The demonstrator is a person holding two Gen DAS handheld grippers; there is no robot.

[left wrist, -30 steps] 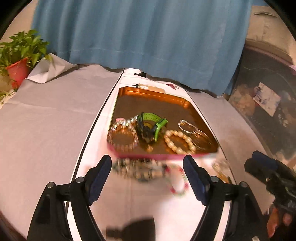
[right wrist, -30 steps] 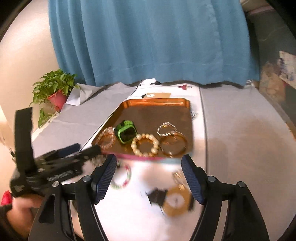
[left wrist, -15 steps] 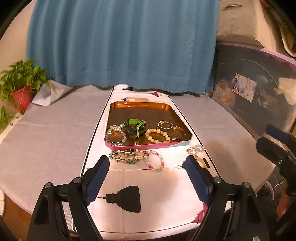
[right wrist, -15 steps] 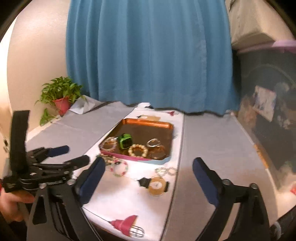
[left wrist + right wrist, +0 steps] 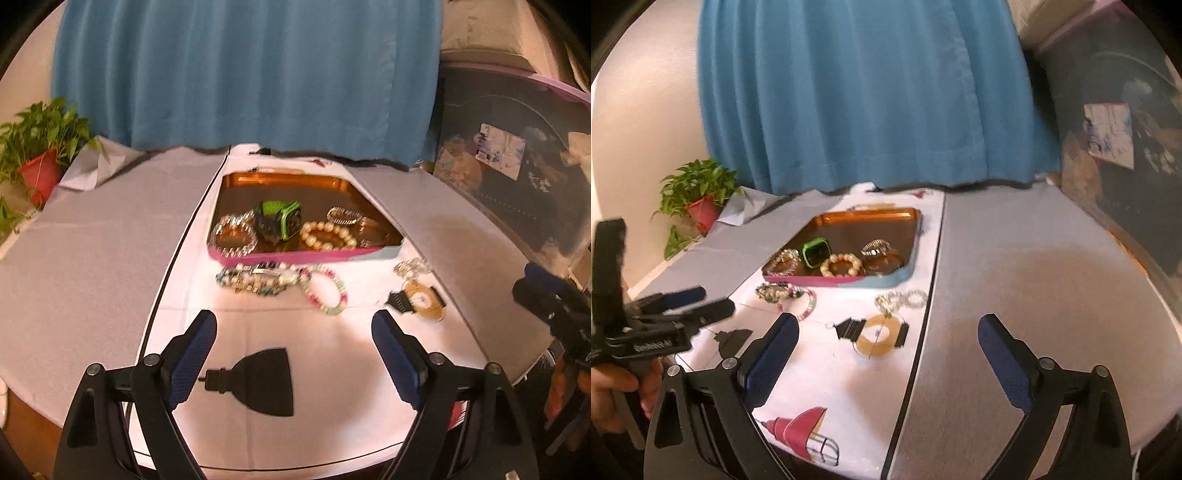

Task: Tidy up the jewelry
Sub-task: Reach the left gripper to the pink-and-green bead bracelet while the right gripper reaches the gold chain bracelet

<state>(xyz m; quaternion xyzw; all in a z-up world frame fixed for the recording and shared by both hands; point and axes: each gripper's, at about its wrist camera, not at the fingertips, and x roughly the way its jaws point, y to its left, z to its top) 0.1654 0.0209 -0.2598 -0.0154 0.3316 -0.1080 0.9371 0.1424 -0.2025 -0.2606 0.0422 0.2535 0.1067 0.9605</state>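
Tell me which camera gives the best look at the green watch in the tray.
The left wrist view. There the green watch sits near the picture's centre, large enough to show its band and its side, among the bracelets in the tray. The right wrist view shows it smaller and farther off, mostly its dark face and green frame.

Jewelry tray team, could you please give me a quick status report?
Left gripper and right gripper open, empty, above the cloth. Tray holds watch, bracelets. Beaded bracelets outside the tray. Nothing in the way.
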